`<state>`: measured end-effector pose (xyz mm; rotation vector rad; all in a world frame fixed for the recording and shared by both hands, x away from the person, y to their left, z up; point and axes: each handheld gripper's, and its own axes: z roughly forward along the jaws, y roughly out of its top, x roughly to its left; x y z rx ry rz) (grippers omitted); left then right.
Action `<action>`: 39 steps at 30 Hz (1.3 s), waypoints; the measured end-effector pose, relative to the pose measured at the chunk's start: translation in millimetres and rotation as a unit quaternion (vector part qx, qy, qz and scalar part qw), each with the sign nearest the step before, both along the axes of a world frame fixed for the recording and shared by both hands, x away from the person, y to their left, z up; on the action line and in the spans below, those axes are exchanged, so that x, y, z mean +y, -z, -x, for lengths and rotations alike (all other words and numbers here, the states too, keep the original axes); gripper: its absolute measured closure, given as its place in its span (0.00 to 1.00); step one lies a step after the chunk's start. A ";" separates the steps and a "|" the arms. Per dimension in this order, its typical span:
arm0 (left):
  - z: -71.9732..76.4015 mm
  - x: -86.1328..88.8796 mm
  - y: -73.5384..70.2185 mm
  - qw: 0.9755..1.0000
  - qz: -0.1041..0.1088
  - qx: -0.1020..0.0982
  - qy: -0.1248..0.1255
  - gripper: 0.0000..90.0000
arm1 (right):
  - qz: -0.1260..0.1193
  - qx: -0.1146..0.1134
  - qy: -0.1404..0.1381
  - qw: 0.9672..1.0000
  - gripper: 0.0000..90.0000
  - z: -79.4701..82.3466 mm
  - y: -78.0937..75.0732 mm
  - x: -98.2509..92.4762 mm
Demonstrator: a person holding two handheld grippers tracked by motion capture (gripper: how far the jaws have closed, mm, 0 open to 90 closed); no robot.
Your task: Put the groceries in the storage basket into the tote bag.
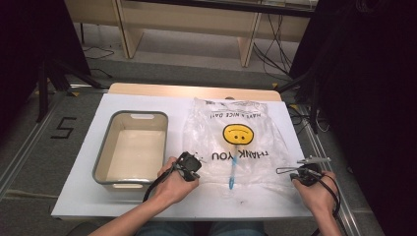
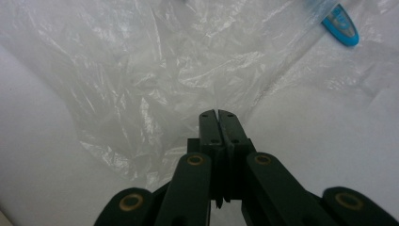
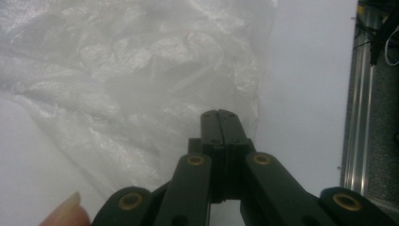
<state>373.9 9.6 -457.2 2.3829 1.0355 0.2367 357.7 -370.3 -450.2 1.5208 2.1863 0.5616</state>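
Note:
A clear plastic bag with a yellow smiley and "THANK YOU" print lies flat on the white tabletop. A slim blue item lies inside it near the front edge, and its blue end appears in the left gripper view. My left gripper sits at the bag's front left corner. Its jaws are pressed together, and the film creases toward the tips. My right gripper sits at the front right corner, jaws together on the bag's edge at the tips.
An empty grey tub with a cream inside stands on the left half of the table. Beyond the table's right edge runs a metal rail above dark floor with cables. Wooden furniture stands behind the table.

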 end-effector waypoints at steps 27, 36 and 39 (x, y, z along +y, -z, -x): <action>10.0 11.8 -30.4 0.995 0.041 -0.093 0.009 0.41 | -0.065 -0.099 -0.008 0.993 0.63 9.3 -23.1 -6.7; 16.3 16.9 -31.2 0.993 0.051 -0.103 0.016 0.30 | -0.099 -0.125 -0.041 0.986 0.47 13.0 -24.3 2.7; 16.6 19.0 -27.5 0.994 0.053 -0.098 0.016 0.29 | -0.100 -0.118 -0.055 0.987 0.44 14.9 -21.5 10.0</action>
